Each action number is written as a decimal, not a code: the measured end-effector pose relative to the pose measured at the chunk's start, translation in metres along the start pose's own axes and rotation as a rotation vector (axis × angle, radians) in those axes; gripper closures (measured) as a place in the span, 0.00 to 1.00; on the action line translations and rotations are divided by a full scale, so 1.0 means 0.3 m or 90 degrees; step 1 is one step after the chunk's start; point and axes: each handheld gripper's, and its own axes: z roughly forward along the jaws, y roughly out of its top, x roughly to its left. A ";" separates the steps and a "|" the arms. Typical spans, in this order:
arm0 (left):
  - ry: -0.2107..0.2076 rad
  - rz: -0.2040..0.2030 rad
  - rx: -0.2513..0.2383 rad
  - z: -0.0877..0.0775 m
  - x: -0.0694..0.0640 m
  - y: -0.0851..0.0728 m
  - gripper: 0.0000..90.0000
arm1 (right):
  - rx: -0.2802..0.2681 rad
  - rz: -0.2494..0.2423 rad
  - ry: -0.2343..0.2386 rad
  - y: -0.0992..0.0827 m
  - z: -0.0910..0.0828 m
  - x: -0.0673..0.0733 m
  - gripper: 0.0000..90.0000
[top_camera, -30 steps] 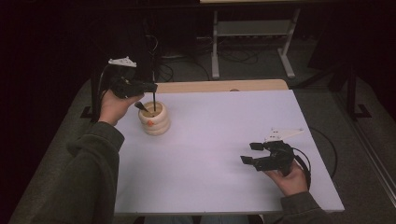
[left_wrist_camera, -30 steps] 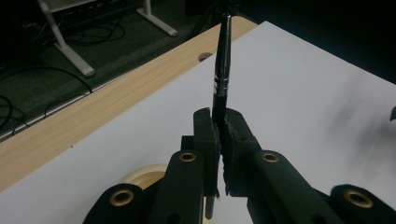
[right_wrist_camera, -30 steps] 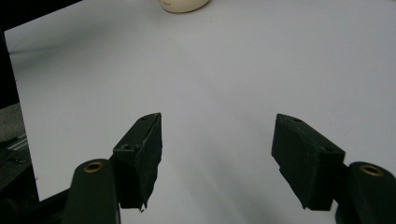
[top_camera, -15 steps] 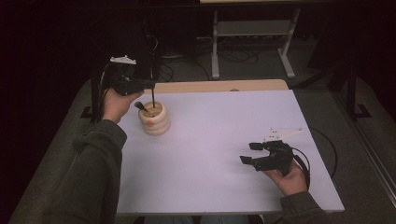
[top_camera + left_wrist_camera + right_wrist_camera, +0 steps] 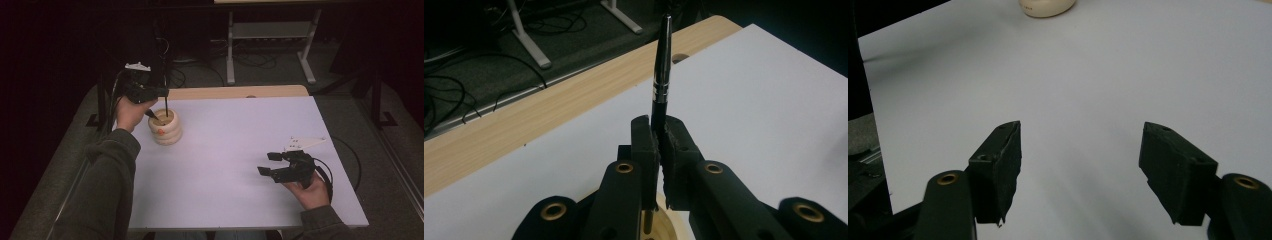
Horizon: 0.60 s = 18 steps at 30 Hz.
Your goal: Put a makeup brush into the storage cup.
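Holding a pen [image 5: 661, 75] upright between the jaws, my left gripper [image 5: 150, 97] is clamped tight on its barrel, and the pen's lower end goes down into the holder [image 5: 165, 126] right beneath the jaws. In the left gripper view the pads pinch the barrel low, so most of the pen rises past the jaw tips, its silver bands clear of them; I read that low grip as a way to keep the shaft vertical so it slides into the holder's mouth instead of catching the rim. In the high view another dark stick leans in the holder [image 5: 664, 230], just on the near side of my jaws, so I judge the job to be filling this holder, with the pen partly in. Whether its tip has met the bottom I cannot tell. Past the jaws lies the white table [image 5: 240, 145], with a wooden strip [image 5: 524, 125] along its far edge. My right gripper [image 5: 272, 164] rests well apart from all this, jaws spread wide with nothing between them; in its own view the holder [image 5: 1046, 7] sits far ahead of its tips, presumably parked out of the way.
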 end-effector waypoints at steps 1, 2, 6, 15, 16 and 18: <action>0.001 -0.001 0.003 0.001 0.002 -0.002 0.95 | -0.001 0.001 0.000 0.000 -0.001 0.000 0.36; 0.002 -0.006 0.001 0.004 0.003 -0.004 0.95 | -0.002 0.001 0.000 0.001 -0.002 0.001 0.36; 0.007 -0.010 0.002 0.008 0.008 -0.013 0.95 | -0.001 0.001 0.000 0.001 -0.001 0.002 0.36; 0.008 -0.023 0.006 0.025 0.025 -0.044 0.95 | -0.001 0.002 0.001 0.001 -0.001 0.002 0.36; 0.007 -0.030 0.000 0.028 0.024 -0.047 0.95 | -0.001 0.002 0.001 0.000 0.000 0.002 0.36; 0.010 -0.028 0.006 0.032 0.025 -0.052 0.95 | -0.001 0.001 0.001 0.000 0.001 0.000 0.36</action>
